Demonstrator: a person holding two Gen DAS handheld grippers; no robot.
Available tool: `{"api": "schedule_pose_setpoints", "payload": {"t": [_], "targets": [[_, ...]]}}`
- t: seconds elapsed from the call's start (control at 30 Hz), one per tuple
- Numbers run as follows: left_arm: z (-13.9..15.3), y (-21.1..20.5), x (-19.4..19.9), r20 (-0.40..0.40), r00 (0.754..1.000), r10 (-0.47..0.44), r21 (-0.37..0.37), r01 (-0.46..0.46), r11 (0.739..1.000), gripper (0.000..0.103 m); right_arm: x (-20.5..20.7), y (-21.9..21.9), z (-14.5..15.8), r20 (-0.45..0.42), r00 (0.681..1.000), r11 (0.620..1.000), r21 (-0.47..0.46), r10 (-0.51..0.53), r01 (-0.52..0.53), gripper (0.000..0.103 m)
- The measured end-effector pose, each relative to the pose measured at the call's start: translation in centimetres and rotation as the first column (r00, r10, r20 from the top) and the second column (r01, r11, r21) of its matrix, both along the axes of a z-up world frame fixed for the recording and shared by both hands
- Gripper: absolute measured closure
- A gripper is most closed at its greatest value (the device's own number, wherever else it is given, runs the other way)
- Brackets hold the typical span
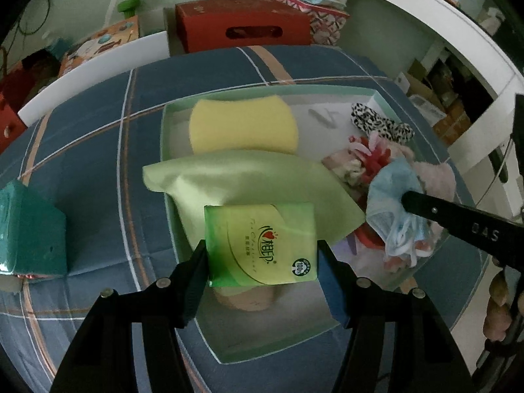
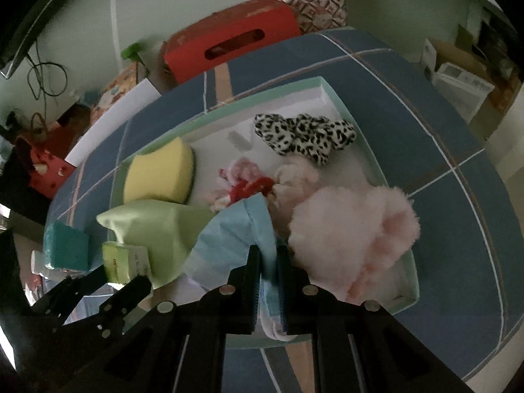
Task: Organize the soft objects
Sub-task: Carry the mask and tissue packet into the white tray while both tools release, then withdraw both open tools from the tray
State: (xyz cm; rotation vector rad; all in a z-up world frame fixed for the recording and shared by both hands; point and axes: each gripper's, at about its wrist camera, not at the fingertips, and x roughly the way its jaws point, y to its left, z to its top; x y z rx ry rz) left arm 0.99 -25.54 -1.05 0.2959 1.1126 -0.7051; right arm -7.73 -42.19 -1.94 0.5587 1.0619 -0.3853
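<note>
Tilting down: L gripper (image 1: 262, 255) w/ tissue pack (image 1: 260, 245)

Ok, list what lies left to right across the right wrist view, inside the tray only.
Yellow sponge → red and white cloth bundle → leopard-print scrunchie → fluffy pink plush, all in the green tray.

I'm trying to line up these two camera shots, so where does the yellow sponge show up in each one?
Left wrist view: the sponge lies upper centre, in the box's far left corner, behind the green cloth.
Right wrist view: the sponge sits left of centre, against the box's left wall, again just beyond the green cloth.
Shared landmark: the red carton behind the bed.
</note>
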Motion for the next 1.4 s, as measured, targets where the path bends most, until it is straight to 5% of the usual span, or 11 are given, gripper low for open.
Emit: {"api": "schedule_pose_setpoints", "payload": {"t": [0.43, 0.53, 0.83, 0.97, 1.13, 1.4], "targets": [[-0.7, -1.3, -1.2, 0.026, 0.999, -0.048, 0.052, 0.047, 0.998, 0.037, 0.2, 0.9, -0.1, -0.035, 0.999, 0.998, -0.069, -0.009, 0.006, 0.09], [-0.3, -1.4, -1.4, 0.026, 0.998, -0.062, 0.043, 0.061, 0.997, 0.023, 0.1, 0.9, 0.3, -0.034, 0.999, 0.997, -0.08, -0.02, 0.017, 0.089], [1.5, 0.1, -1.4, 0.03, 0.999, -0.043, 0.008, 0.043, 0.999, 0.018, -0.5, 1.6, 2.4, -0.028, 0.999, 0.989, -0.142, -0.031, 0.027, 0.077], [2.1, 0.8, -1.4, 0.044, 0.998, -0.034, -0.004, 0.034, 0.999, 0.017, -0.7, 2.3, 3.3, -0.026, 0.999, 0.983, -0.183, -0.036, 0.031, 0.046], [2.4, 1.3, -1.2, 0.031, 0.999, -0.018, -0.017, 0.019, 1.0, 0.017, -0.4, 2.7, 3.4, -0.044, 0.999, 0.977, -0.213, -0.03, 0.02, 0.035], [2.8, 2.4, -0.3, 0.061, 0.997, 0.041, -0.006, -0.04, 0.999, 0.017, -0.5, 2.8, 3.2, -0.045, 0.997, 0.969, -0.24, -0.065, 0.052, 0.0]]}}
